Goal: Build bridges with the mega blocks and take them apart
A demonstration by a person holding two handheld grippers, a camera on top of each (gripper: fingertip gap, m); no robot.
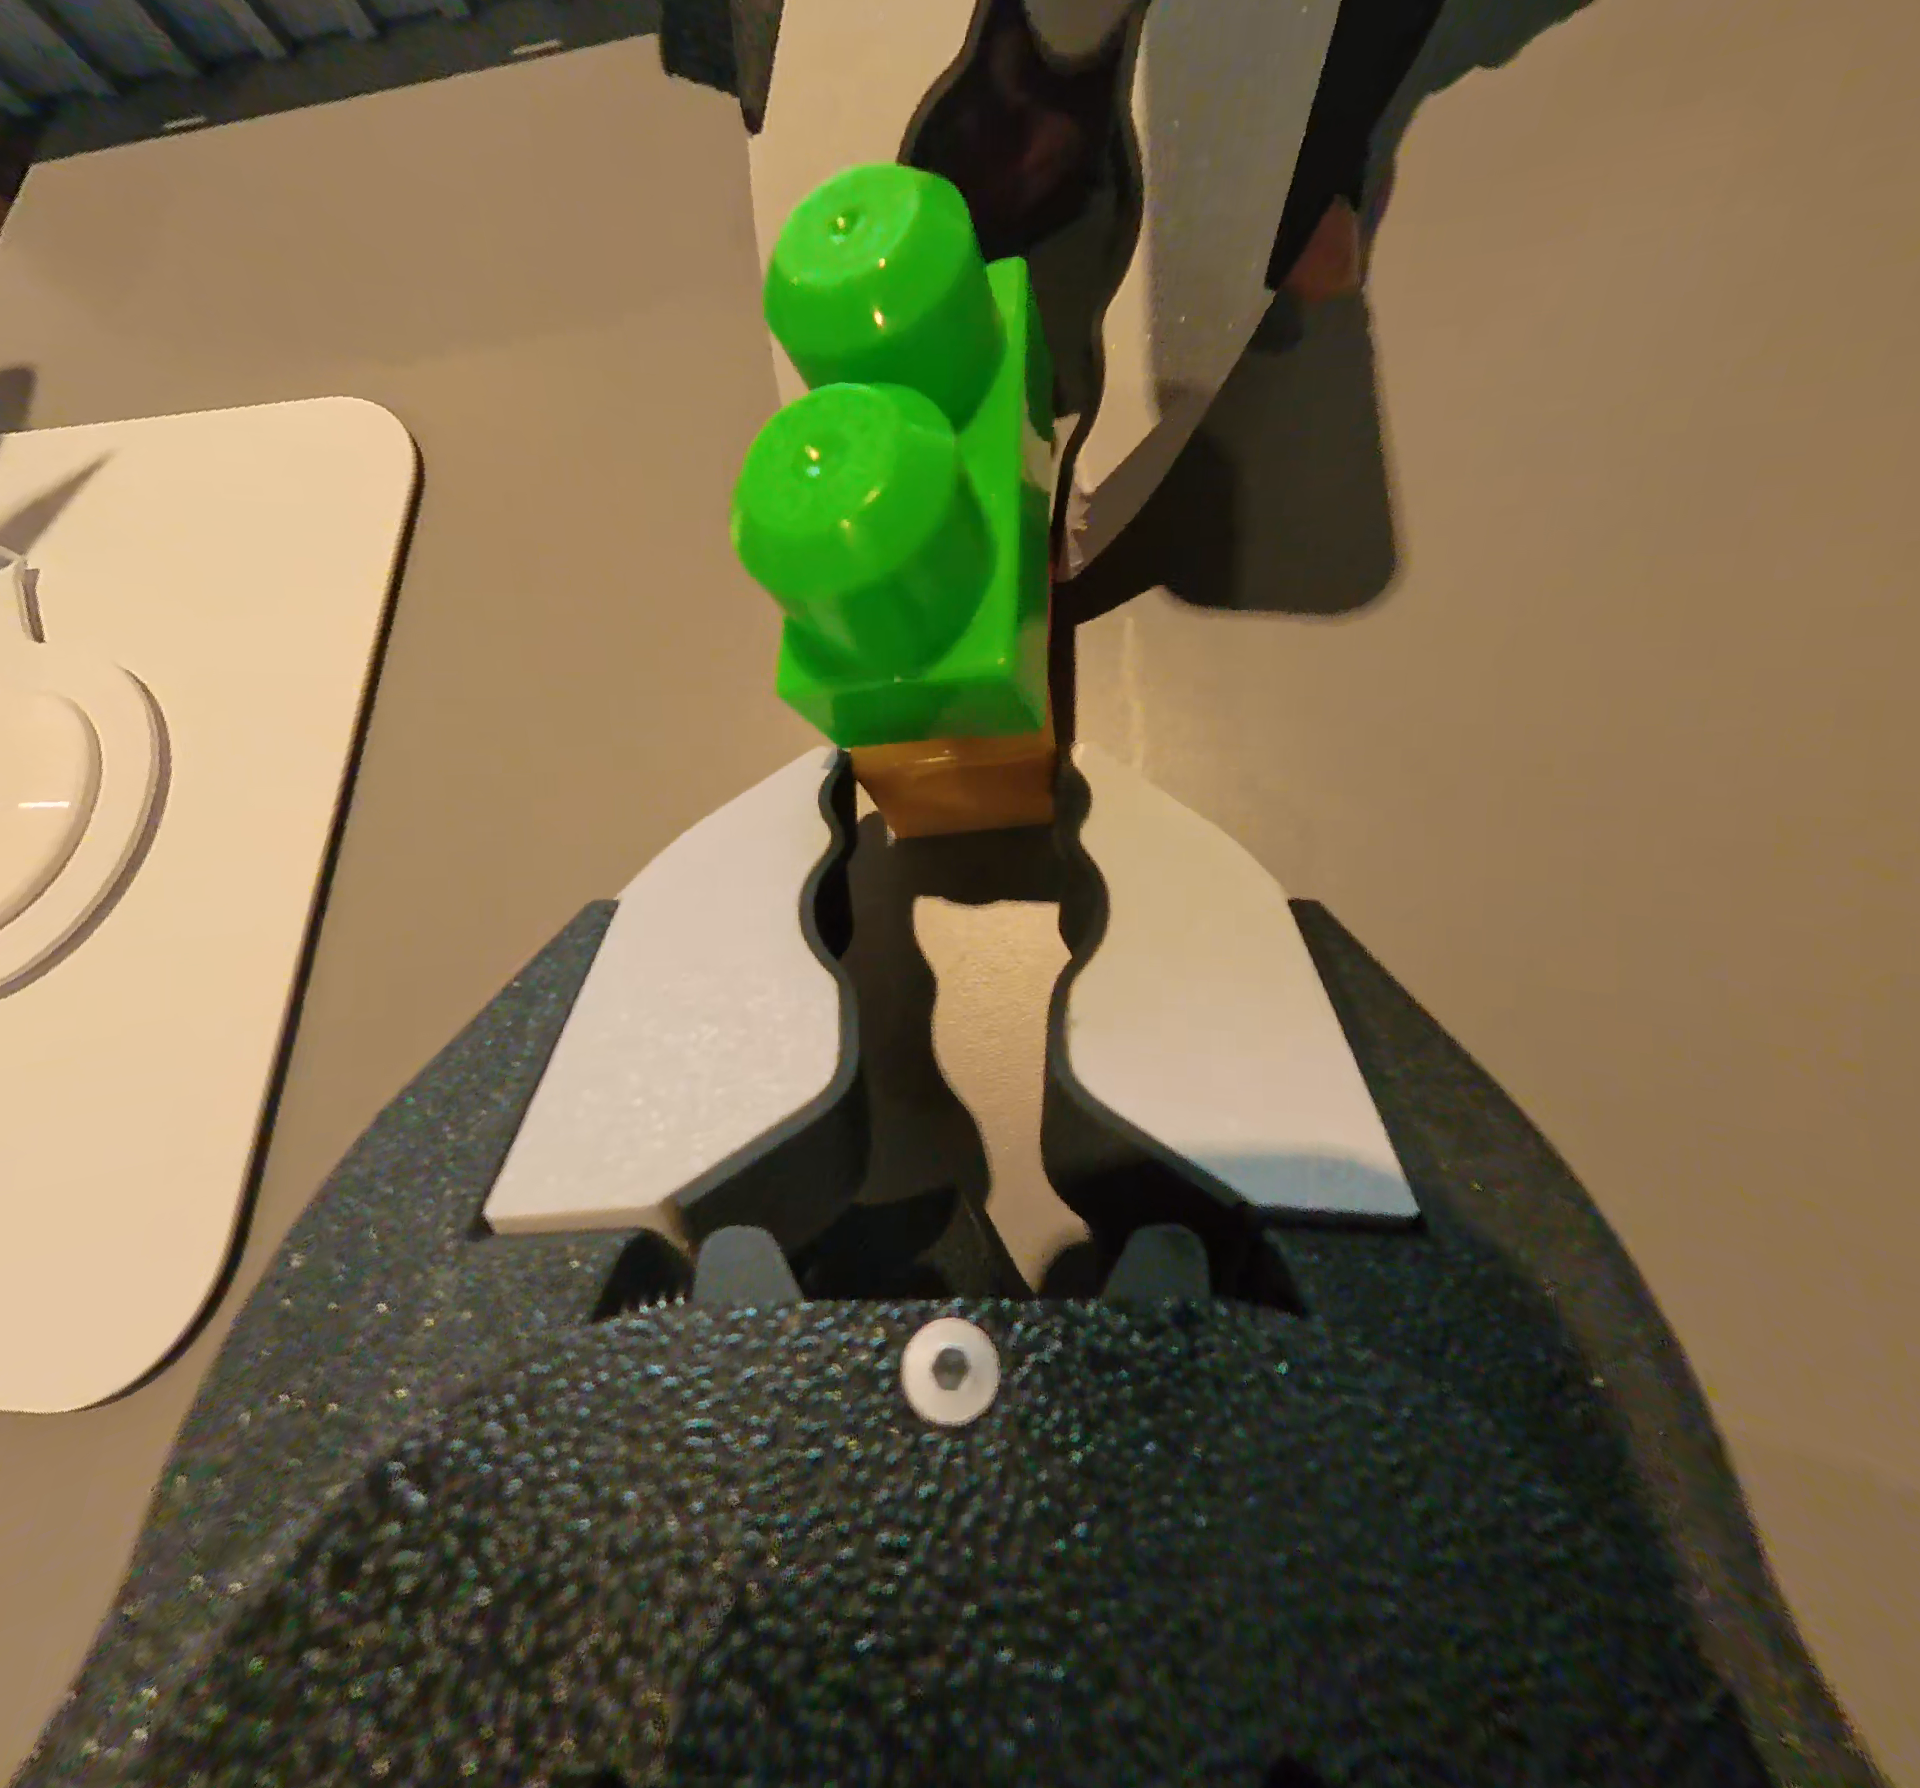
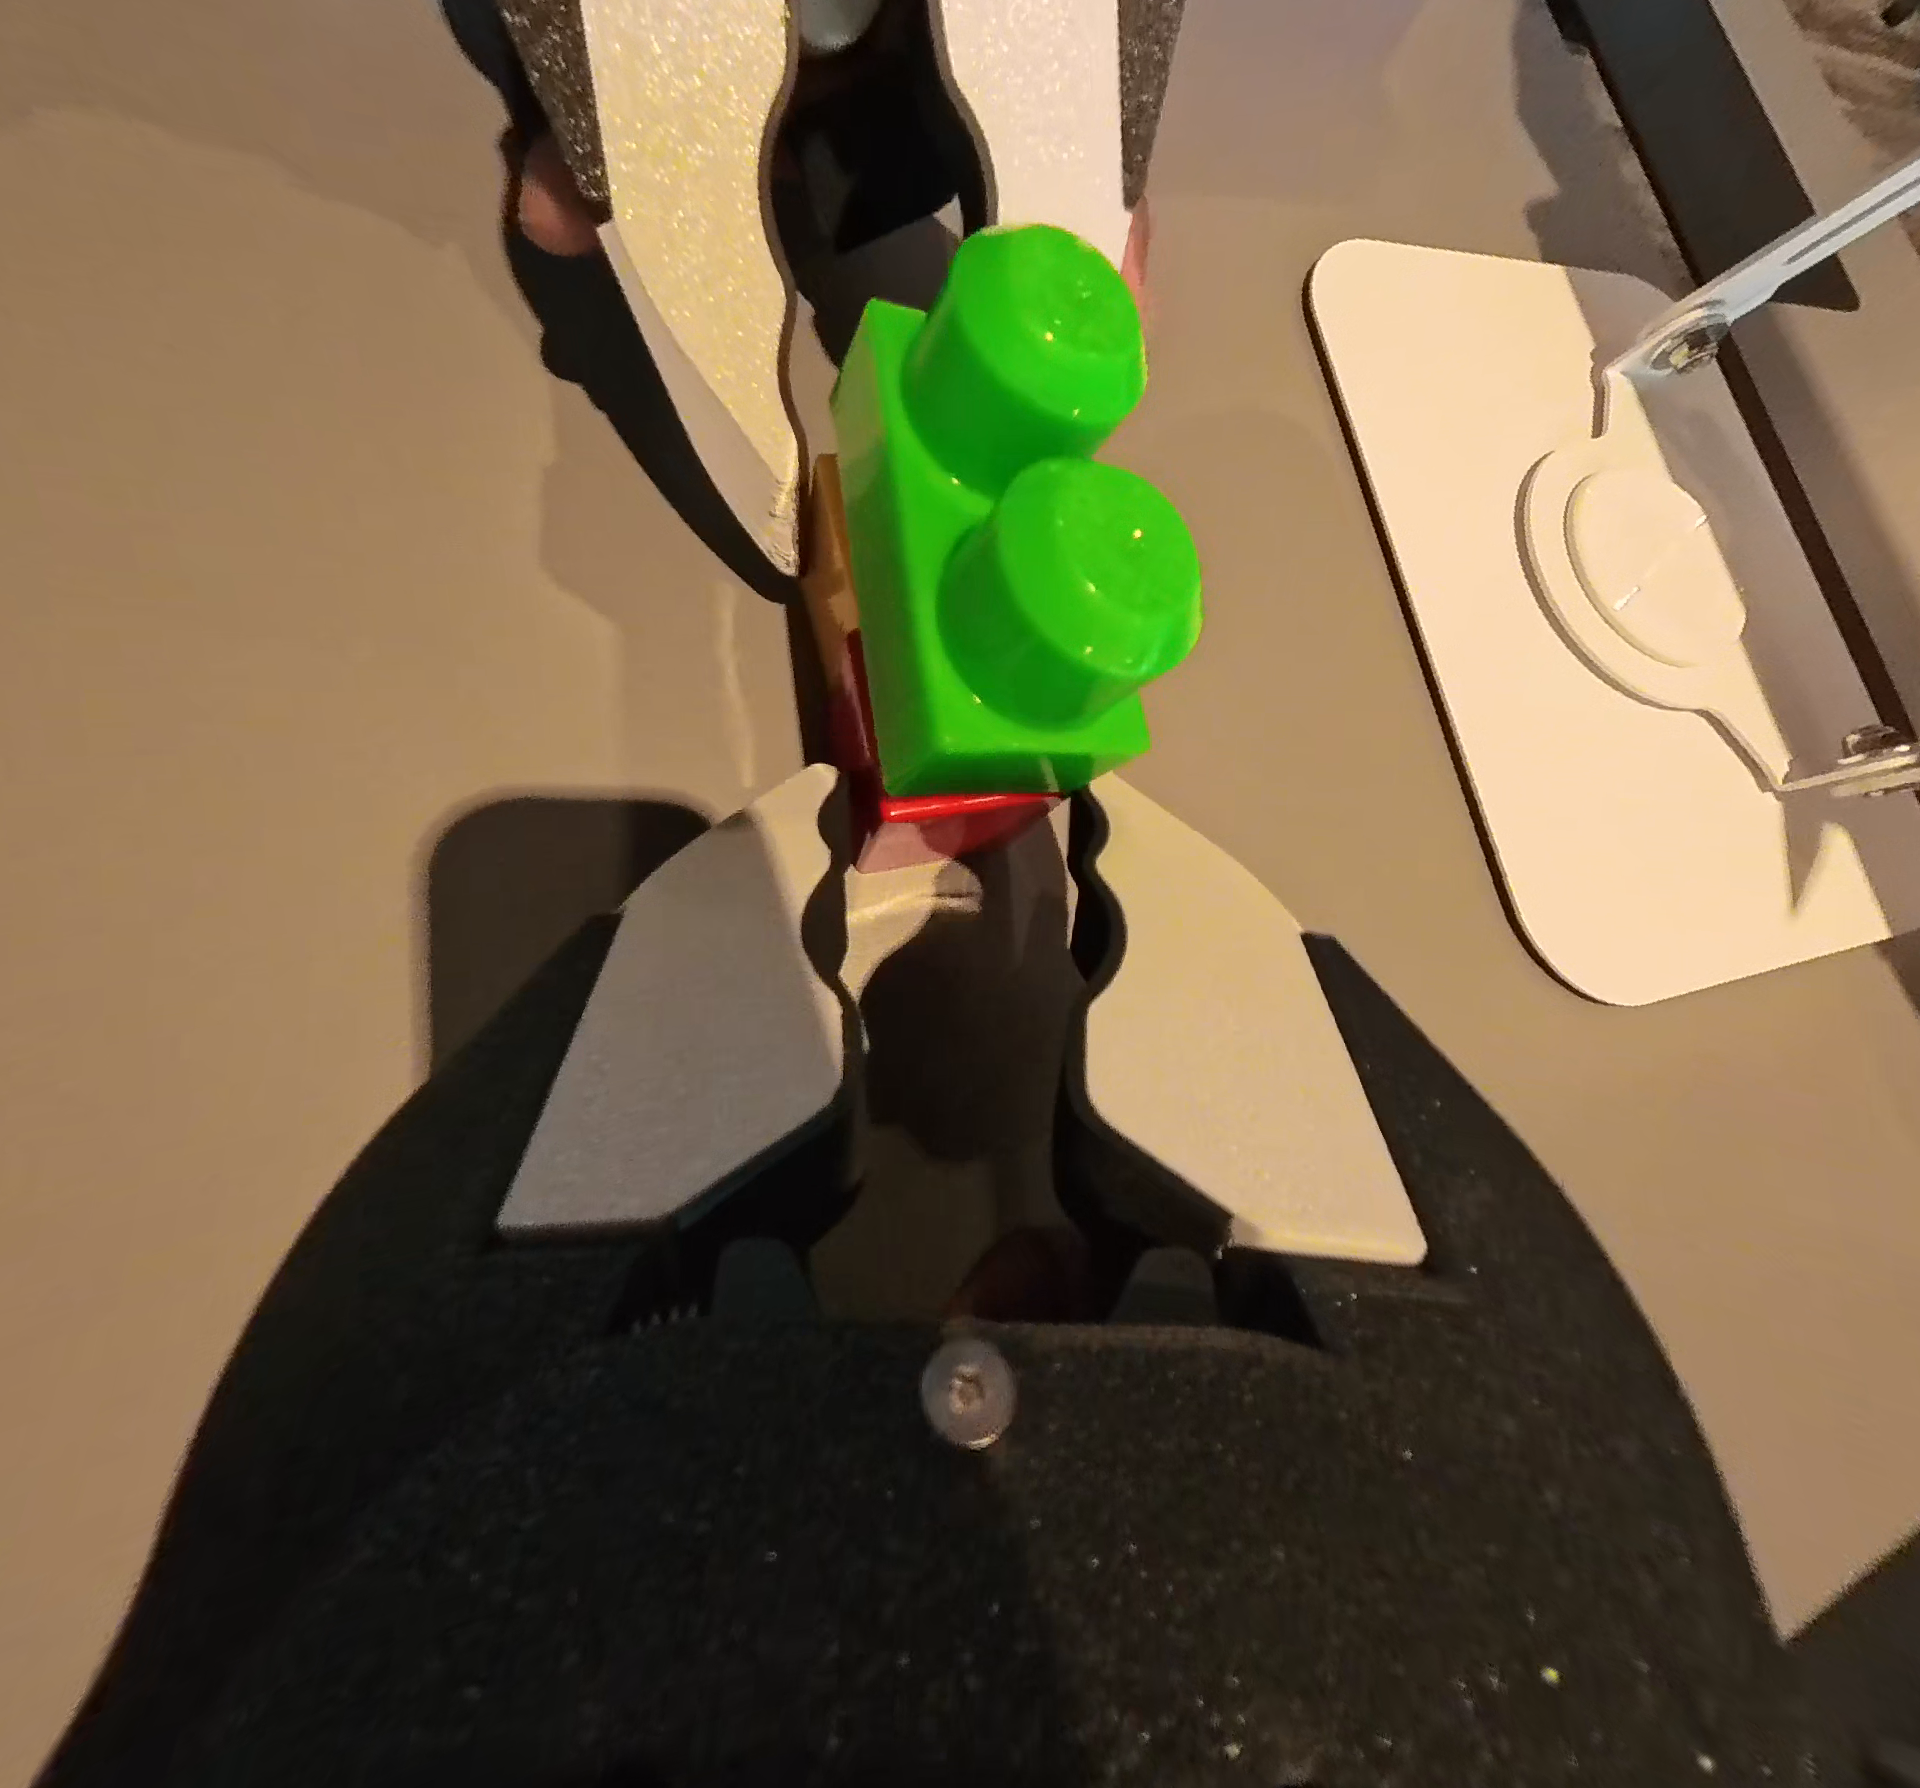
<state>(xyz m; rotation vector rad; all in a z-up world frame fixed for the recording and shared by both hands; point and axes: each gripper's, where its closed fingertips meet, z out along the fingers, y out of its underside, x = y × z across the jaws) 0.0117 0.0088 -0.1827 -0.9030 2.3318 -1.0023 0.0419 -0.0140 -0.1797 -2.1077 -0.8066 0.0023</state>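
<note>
Holding a small bridge of blocks between two facing grippers, above the table [image 1: 1558,803].

On the far left of the left wrist view lies a white base plate [image 1: 208,907], well apart from the work. The left gripper [image 1: 956,803] is closed narrowly on the tan block [image 1: 966,788], one leg of the bridge. Across both legs sits the green block [image 1: 914,533], its two studs turned sideways toward the plate. The right gripper [image 2: 956,834] faces it, pinched on the red block [image 2: 935,829], the other leg. Judging by the grips, the step is pulling a leg free: keep one gripper steady, peel the other away along the stud direction without twisting, and hold firmly so the green block does not drop.
</note>
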